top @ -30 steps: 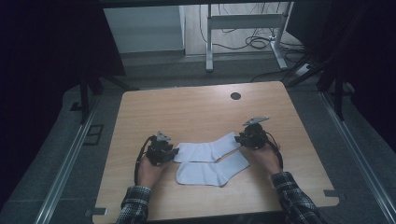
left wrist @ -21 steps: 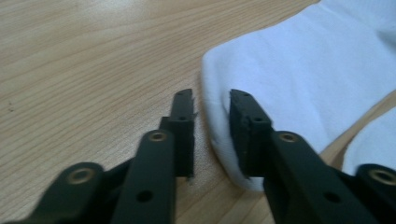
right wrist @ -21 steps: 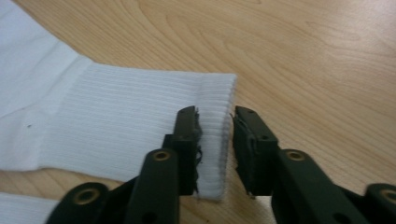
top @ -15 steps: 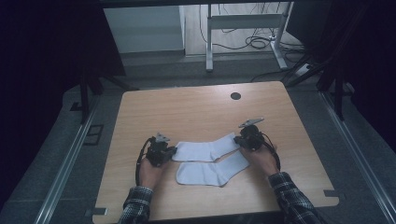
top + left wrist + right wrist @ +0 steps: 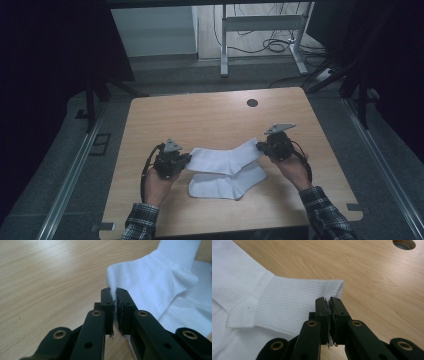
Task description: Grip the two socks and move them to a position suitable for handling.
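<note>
Table (image 5: pixel 210 120): wooden, bearing two white socks near the person's edge.
Upper sock (image 5: pixel 225 159): pinched at toe and cuff; pairing or folding judged barely begun.
Lower sock (image 5: pixel 227 184): flat, untouched.
Left gripper (image 5: pixel 115 293): clenched on the toe edge.
Right gripper (image 5: pixel 329 302): clenched on the ribbed cuff (fabric between jaws).

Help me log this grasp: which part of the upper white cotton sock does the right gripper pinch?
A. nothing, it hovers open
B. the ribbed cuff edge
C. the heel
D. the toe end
B: in the right gripper view, the right gripper is shut on the ribbed cuff edge of the upper white cotton sock, with fabric pinched between its jaws above the wooden table.
</note>
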### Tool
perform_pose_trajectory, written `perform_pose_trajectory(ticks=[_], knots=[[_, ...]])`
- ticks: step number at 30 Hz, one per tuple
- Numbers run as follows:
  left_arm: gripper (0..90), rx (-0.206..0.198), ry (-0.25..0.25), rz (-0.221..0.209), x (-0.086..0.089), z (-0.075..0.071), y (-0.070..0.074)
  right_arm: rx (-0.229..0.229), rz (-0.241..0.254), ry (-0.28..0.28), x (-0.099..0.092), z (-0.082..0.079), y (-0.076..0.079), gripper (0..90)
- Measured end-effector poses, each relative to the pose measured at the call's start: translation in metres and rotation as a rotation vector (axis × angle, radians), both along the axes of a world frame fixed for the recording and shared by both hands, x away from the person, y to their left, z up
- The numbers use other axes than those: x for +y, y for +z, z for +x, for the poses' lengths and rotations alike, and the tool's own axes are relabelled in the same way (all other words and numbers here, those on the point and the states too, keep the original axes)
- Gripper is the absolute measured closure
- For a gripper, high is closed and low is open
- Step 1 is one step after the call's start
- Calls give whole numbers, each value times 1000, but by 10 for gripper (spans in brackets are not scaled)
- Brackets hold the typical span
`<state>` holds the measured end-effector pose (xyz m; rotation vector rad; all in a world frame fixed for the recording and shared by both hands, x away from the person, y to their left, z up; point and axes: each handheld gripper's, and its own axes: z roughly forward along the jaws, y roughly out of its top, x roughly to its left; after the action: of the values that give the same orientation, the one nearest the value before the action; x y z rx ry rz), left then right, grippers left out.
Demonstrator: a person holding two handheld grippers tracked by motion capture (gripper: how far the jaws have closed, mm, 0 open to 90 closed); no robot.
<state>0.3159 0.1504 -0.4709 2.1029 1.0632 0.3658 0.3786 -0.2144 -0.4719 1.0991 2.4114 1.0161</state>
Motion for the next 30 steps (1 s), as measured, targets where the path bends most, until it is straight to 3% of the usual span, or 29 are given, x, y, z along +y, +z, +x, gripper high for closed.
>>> perform_pose_trajectory(ticks=[5, 13, 21, 25, 27, 28, 29, 30], knots=[[845, 4, -28, 11, 1, -18, 5, 9, 1, 37, -4, -18, 10, 844], [844, 35, -65, 19, 0, -47, -8, 43, -20, 90, -5, -44, 4, 844], [842, 46, -58, 56, -7, -49, -30, 93, -48, 96, -3, -47, -20, 841], [835, 38, -56, 108, -11, -49, -39, 108, -68, 93, -3, -43, -31, 832], [783, 41, -50, 119, -13, -48, -44, 110, -82, 86, -2, -42, -36, 813], [731, 35, -41, 132, -14, -48, -46, 112, -83, 80, -3, -41, -38, 786], [622, 22, -28, 133, -14, -48, -47, 105, -82, 72, -4, -41, -38, 726], [594, 14, -20, 125, -13, -48, -46, 94, -84, 70, -5, -42, -37, 703]])
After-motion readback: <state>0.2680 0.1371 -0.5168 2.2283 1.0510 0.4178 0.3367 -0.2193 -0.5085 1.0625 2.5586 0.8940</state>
